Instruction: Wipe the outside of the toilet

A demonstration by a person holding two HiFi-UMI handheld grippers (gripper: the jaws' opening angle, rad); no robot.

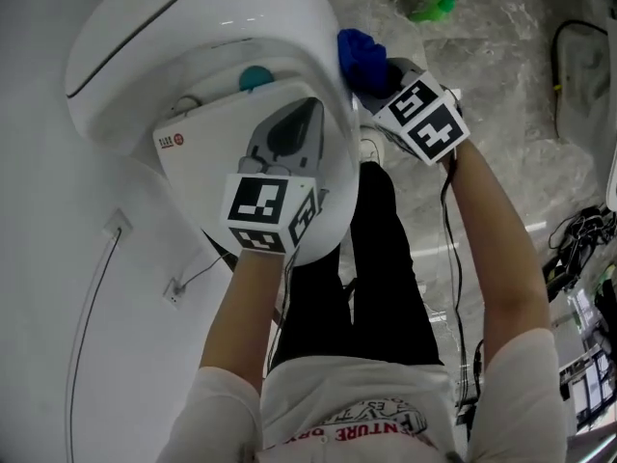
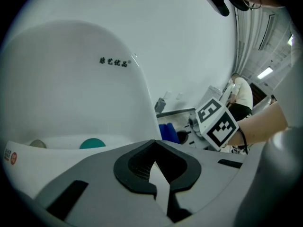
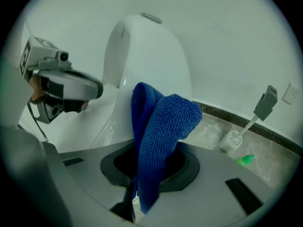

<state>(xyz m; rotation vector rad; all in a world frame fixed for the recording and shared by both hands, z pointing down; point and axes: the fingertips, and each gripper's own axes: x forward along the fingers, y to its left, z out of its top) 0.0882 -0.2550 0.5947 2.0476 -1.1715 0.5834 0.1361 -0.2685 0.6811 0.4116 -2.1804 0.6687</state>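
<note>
The right gripper [image 3: 147, 170] has its 2 jaws clamped on a blue cloth [image 3: 158, 126], which bunches up out of them in a thick fold. The cloth sits at the outer flank of the toilet [image 1: 193, 37], on the person's right side of it and just below the cistern. In the head view it looks to be touching the white wall there.

The left gripper [image 2: 154, 167] has its jaws closed to a thin slit with nothing between them. It hangs over the front of the toilet, above the seat, and does no wiping. A round teal thing [image 2: 92, 144] lies at the back of the seat, under the cistern.

My reading is that wiping is under way on 1 flank only. The porcelain shows no streaks to tell wiped from unwiped, so what is already done cannot be read. The cistern, the front and the opposite flank probably remain.
</note>
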